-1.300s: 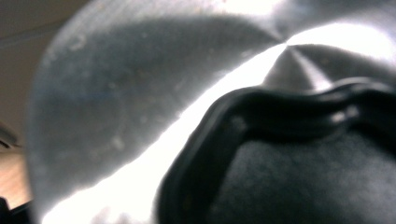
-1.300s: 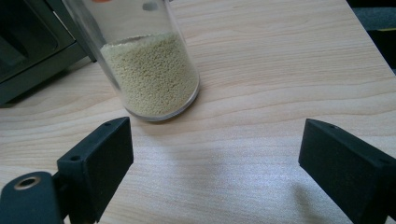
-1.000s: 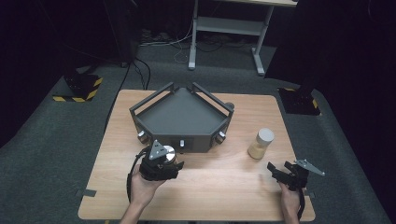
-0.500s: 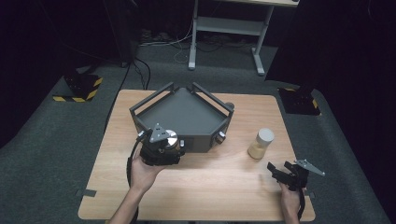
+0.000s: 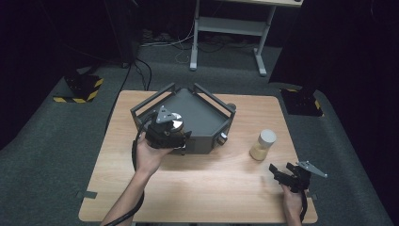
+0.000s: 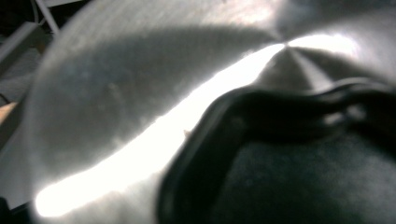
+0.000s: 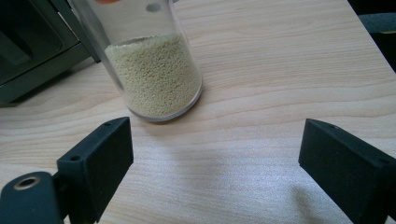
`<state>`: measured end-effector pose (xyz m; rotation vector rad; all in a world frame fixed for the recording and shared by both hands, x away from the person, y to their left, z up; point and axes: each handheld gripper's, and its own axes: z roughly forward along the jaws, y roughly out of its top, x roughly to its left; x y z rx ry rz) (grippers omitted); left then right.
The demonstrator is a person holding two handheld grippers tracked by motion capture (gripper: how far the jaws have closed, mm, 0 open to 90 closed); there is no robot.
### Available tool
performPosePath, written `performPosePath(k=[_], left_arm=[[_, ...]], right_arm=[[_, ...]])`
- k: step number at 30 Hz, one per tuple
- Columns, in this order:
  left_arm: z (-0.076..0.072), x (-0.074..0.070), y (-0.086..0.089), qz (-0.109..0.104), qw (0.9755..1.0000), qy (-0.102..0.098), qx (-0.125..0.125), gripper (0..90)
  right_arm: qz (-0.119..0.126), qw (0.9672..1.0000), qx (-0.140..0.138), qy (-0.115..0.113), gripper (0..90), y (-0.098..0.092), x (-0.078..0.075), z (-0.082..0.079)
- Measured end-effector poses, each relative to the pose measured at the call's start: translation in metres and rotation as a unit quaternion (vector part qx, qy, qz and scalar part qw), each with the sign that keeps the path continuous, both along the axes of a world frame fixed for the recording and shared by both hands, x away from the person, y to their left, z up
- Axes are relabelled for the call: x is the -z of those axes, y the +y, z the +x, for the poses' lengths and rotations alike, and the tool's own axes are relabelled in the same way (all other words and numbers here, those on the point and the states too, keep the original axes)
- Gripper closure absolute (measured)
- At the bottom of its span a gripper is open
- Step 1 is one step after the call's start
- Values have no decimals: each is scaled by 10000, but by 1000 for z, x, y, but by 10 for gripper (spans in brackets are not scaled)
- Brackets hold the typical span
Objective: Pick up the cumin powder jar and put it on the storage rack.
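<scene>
Grip check, left to right. Left gripper (image 5: 170, 134) is above the front-left edge of the grey tray (image 5: 202, 110), jaws drawn in and clamped on a round steel piece (image 5: 176, 124). In the left gripper view the brushed metal (image 6: 116, 93) sits right against the lens with a black loop (image 6: 280, 112) across it; can't tell whether that's a handle or the cable, and the pads themselves are hidden.

Looks like the steel piece is being carried into the tray. To do it well:
- hold jaw pressure constant, since smooth metal slips easily
- lift over the tray's raised frame rail, don't drag across it
- keep the piece level, lower straight onto the tray floor, release only once seated
- keep the trailing cable off the frame posts

Jar of pale grains (image 5: 263, 145) stands upright on the table (image 5: 197, 188), right of the tray, near but apart from it. Right gripper (image 5: 277, 173) is front-right of the tray, low over the table, jaws spread wide, nothing between them; the jar (image 7: 149, 70) is just ahead of the tips (image 7: 215, 154), not touched. Leave it parked so the jar isn't knocked.
</scene>
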<state>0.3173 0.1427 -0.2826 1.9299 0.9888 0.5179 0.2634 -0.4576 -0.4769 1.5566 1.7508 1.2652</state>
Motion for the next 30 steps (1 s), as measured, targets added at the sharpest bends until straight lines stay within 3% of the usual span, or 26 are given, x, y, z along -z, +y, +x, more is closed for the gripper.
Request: performPosePath(k=[7, 9, 17, 18, 30], left_arm=[[21, 3, -8, -12, 9996, 37, -278, 318], [22, 15, -16, -321, 9978, -94, -569, 318], [43, 19, -24, -137, 9966, 29, -817, 318], [47, 15, -22, 29, 9972, 122, -743, 318], [67, 30, -33, 58, 9945, 207, -1022, 318]], right_arm=[[25, 10000, -6, -14, 91, -1, 1, 0], [28, 10000, -14, -17, 91, -1, 1, 0], [31, 10000, -16, -36, 91, -1, 1, -1], [33, 10000, -15, -39, 91, -1, 1, -1], [36, 10000, -27, -48, 91, -2, 1, -1]])
